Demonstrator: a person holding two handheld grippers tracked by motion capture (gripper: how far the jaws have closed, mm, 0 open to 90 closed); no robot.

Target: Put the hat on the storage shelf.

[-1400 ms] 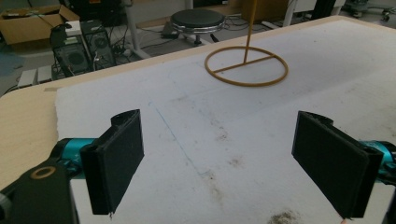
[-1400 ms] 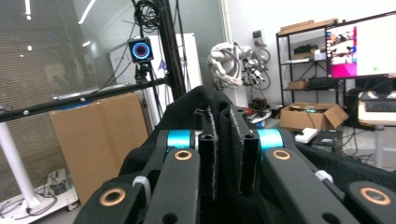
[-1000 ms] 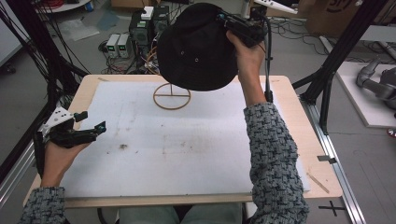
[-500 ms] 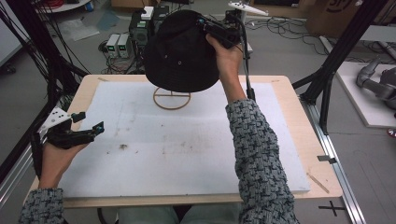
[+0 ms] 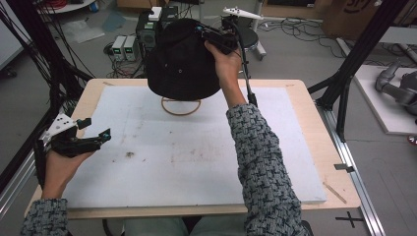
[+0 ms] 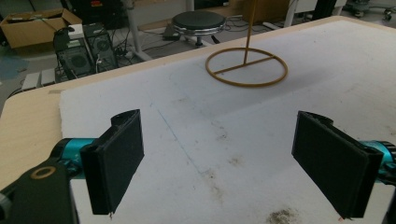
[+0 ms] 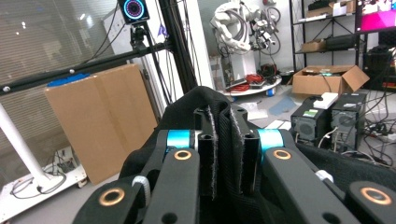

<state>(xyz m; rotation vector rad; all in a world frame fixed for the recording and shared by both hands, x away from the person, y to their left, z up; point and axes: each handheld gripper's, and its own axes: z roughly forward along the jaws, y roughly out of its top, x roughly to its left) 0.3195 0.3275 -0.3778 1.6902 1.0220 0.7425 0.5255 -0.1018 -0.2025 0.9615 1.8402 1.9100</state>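
And the black hat (image 5: 183, 61) has drifted left across the last second, carried by the right tongs (image 5: 204, 33), and now hangs right above the gold wire stand (image 5: 181, 105) instead of off to its right. That looks like the line-up for dropping the hat onto the stand's upright rod. The right tongs are pinched tight on a fold of the hat's fabric (image 7: 219, 126), jaws almost together in the right gripper view. The hat is up in the air, clear of the table (image 5: 314, 93), with the stand's ring base just below and slightly towards the person from it. Over on the other side, the left tongs (image 5: 96, 130) have not budged: jaws wide apart, nothing between them, hovering low over the white board (image 5: 206, 162), well away from the hat. In the left gripper view the stand (image 6: 246, 67) sits ahead of those open jaws, its thin rod rising out of frame. The hat's own bulk hides the rod's tip from above, so finding it looks like the tricky part. Computer boxes (image 5: 147, 34) and a stool (image 5: 248, 34) stand beyond the table, out of the way.
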